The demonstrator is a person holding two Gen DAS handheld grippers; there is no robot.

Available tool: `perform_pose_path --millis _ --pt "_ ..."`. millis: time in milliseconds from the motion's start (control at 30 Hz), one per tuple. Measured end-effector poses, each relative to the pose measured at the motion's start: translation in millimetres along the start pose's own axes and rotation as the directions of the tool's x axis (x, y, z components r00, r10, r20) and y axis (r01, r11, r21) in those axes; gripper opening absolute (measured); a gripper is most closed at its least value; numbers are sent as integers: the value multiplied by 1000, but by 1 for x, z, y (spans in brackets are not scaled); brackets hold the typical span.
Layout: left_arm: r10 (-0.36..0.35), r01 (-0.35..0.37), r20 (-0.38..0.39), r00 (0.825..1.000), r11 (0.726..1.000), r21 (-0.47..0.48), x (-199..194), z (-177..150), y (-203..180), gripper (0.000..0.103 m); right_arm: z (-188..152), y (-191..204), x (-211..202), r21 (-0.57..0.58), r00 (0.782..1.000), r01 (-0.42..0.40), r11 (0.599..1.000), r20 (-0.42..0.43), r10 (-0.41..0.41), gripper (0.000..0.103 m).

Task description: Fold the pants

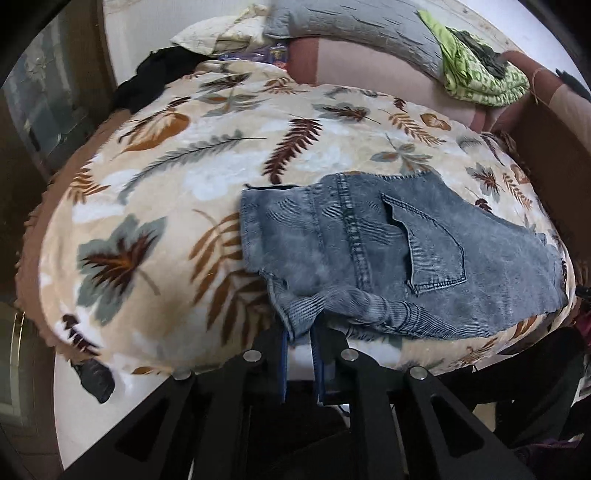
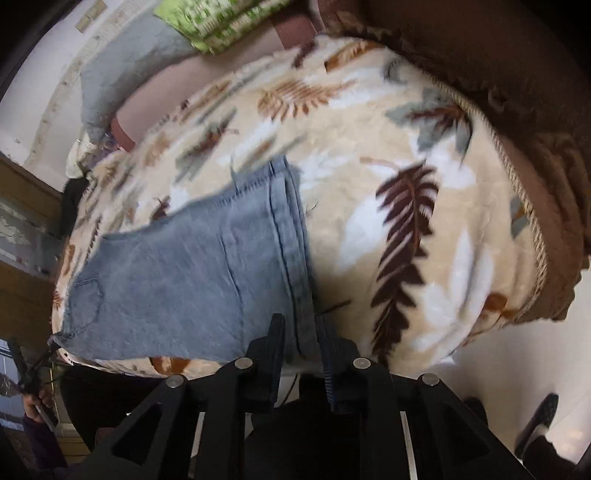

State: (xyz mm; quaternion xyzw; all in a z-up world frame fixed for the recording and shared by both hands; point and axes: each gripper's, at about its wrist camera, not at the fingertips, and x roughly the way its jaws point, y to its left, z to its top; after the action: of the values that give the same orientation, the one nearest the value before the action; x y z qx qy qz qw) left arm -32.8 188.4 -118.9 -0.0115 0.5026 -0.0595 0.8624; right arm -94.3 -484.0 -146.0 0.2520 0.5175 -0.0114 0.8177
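Left wrist view, near to far.
- Left gripper [image 1: 301,338]: 2 fingers close together w/ a narrow gap; a bunched denim edge hangs between the tips. Can't tell if the pads still press on it.
- Pants [image 1: 388,258]: 1 pair, grey-blue denim, folded into a compact block, back pocket up, lying on the near right part of the blanket.
- Blanket [image 1: 192,177]: 1, cream fleece w/ brown, rust and grey leaf print, covering the bed.
- Black garment [image 1: 155,77]: 1, at the far left edge of the blanket.
- Pillow [image 1: 354,22]: 1, grey quilted, against the far wall.
- Green patterned cloth [image 1: 476,74]: 1, crumpled, far right beside the pillow.
- No containers seen.

Right wrist view, motion-blurred.
- Right gripper [image 2: 301,328]: fingers apart, straddling the denim's seamed edge; pads appear not to press it.
- Pants [image 2: 192,273] left of the fingers; blanket [image 2: 369,147] beyond; its brown edge [image 2: 554,258] on the right.
- Floor [image 2: 491,373]: pale, lower right.
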Motion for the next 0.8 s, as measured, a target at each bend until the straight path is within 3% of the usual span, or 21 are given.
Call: perform_pose_path --millis 33,100,233,467,500,567,600,667,800 --pt "1 -1 5 1000 1000 -8 -6 0 3 14 3 0 -4 9 1000 -13 1000 22 13 53" --pt "36 -35 39 999 999 -26 -20 0 7 14 15 4 -12 16 993 -18 1000 114 16 67" --pt "63 -59 90 994 997 -44 -41 5 4 14 45 15 7 43 993 -7 999 122 2 67" --pt "-81 74 120 989 995 64 -32 20 -58 14 80 14 71 80 1000 15 997 4 -15 66" --pt "-99 91 112 989 993 77 -26 20 -68 14 81 14 80 83 1000 5 996 -15 -3 64" --pt "-121 113 87 989 990 90 -6 24 -84 14 80 19 91 63 998 -10 998 -61 14 30" --pt "-123 116 75 990 989 89 2 25 -90 14 79 25 93 29 997 20 999 -73 -17 15" --pt "-138 134 39 990 987 93 23 24 -102 14 77 42 84 -64 995 96 993 -35 -98 9" --pt "-148 147 3 989 985 93 48 20 -120 14 89 55 47 -78 990 94 992 115 -85 5"
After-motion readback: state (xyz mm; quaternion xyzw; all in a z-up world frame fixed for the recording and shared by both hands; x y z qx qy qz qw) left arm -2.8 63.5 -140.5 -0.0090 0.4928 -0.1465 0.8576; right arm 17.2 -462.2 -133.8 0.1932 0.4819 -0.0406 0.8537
